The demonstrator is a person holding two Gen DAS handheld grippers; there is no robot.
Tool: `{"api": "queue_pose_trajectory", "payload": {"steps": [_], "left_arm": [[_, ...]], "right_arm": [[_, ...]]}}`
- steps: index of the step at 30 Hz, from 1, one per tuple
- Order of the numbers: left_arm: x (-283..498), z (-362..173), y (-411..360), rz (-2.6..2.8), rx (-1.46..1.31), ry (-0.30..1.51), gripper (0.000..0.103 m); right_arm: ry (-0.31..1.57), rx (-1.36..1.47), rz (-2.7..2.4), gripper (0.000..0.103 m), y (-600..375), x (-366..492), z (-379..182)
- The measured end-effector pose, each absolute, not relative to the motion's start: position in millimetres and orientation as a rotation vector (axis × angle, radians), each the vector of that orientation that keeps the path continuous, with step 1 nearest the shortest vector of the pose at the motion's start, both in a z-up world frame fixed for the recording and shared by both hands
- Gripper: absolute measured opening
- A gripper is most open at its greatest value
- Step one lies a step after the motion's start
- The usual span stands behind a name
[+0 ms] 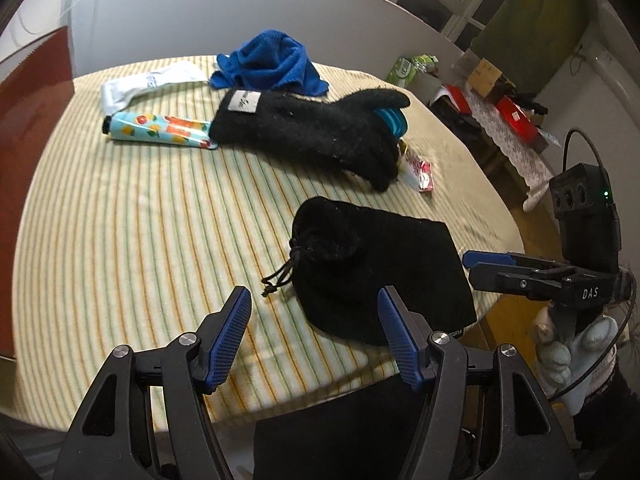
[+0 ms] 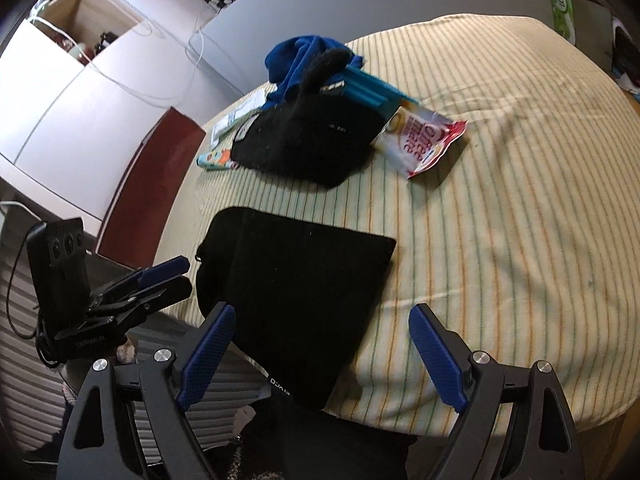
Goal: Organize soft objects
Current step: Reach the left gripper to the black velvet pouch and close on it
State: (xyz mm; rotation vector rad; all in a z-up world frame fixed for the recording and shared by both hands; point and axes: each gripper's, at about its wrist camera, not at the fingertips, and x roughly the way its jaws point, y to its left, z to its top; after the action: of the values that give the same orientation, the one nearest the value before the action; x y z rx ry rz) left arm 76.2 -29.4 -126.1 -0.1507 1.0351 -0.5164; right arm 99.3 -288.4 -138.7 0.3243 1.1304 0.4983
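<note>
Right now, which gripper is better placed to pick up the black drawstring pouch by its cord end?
Probably the left gripper: the black drawstring pouch has its cord end just ahead of its open jaws. The right gripper, also open, faces the flat closed end.

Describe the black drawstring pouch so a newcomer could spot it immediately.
Start at the table's striped yellow cloth. At its near edge, just ahead of both open grippers, lies the black drawstring pouch, flat, one corner overhanging the edge. Unlike the fuzzy black glove farther back, it is smooth and rectangular, with a cinched neck and a knotted cord.
</note>
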Motion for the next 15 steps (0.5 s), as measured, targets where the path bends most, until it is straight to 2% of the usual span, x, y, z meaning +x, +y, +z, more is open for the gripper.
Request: {"api": "queue_pose_trajectory", "payload": {"steps": [11, 15], "left_arm": [[86.0, -136.3, -48.6, -0.558, -0.126, 1.062, 0.065], [88.8, -136.5, -54.8, -0.570, -0.117, 1.056, 0.064]], "right_arm": [[1.133, 0.269, 0.510, 0.084, -275.8, 101.4, -140.9], [1.132, 0.244, 0.515, 0.074, -272.4, 101.0, -141.8]]}}
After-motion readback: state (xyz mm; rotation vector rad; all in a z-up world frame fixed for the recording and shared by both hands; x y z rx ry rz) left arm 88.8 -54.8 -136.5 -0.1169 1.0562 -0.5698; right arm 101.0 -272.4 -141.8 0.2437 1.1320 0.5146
